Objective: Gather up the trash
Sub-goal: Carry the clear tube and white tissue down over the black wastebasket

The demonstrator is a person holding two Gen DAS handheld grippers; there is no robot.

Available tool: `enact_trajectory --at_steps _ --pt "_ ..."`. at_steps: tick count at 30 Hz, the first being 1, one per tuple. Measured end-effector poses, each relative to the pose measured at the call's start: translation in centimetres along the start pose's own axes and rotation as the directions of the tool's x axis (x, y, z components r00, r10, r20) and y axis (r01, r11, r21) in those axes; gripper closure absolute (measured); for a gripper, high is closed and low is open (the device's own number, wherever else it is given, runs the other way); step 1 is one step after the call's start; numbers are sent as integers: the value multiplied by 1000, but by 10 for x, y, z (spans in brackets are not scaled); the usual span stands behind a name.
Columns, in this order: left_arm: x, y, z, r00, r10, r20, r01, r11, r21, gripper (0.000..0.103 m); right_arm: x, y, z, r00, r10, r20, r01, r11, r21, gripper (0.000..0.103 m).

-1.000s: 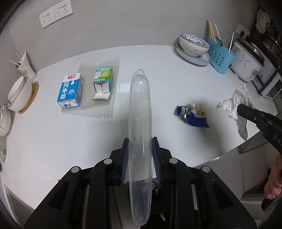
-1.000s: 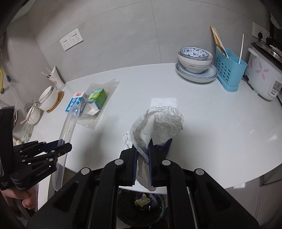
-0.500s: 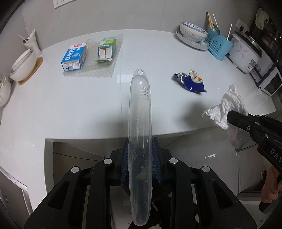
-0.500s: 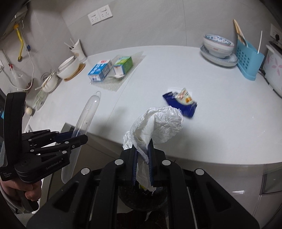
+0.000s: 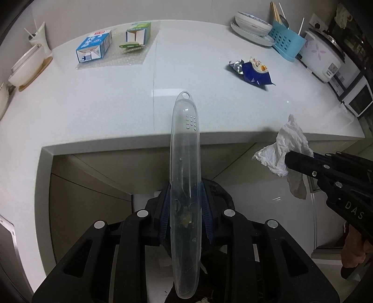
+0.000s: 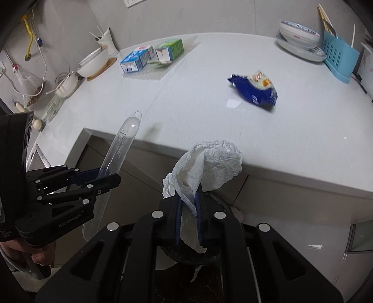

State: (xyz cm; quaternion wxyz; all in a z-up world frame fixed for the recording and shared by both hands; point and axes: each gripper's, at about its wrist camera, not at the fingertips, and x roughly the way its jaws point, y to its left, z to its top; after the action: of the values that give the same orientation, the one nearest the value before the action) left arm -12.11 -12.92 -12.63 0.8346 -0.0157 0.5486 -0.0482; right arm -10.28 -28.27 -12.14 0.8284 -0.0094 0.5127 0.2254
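Observation:
My left gripper is shut on a long clear plastic case, held off the counter's front edge above a dark bin. It also shows in the right wrist view. My right gripper is shut on a crumpled white paper towel, also in front of the counter edge over the bin; the towel shows in the left wrist view. On the white counter lie a blue snack wrapper, a blue milk carton and a green carton.
The cartons sit on a bubble-wrap sheet. Stacked bowls, a blue utensil caddy and a rice cooker stand at the back right. A white bowl on a coaster stands at the left. Cabinet fronts are below the counter.
Both grippers have pulled back from the counter and dropped lower, past its front edge, over the bin. Each keeps its hold on its item.

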Motion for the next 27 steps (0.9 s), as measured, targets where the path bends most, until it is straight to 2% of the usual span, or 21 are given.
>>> enact_trajectory --at_steps 13,16,27 --pt "53 7 -52 996 -4 -87 1 1000 -30 78 63 -1 -46 991 -26 -133 25 1000 -11 93" --pt "67 11 -57 995 -15 -104 9 998 -58 78 77 0 -50 987 -42 -157 39 999 -26 93" --pt "99 13 -68 991 -9 -132 4 999 -42 78 114 -8 -58 979 -49 -200 45 999 -22 93"
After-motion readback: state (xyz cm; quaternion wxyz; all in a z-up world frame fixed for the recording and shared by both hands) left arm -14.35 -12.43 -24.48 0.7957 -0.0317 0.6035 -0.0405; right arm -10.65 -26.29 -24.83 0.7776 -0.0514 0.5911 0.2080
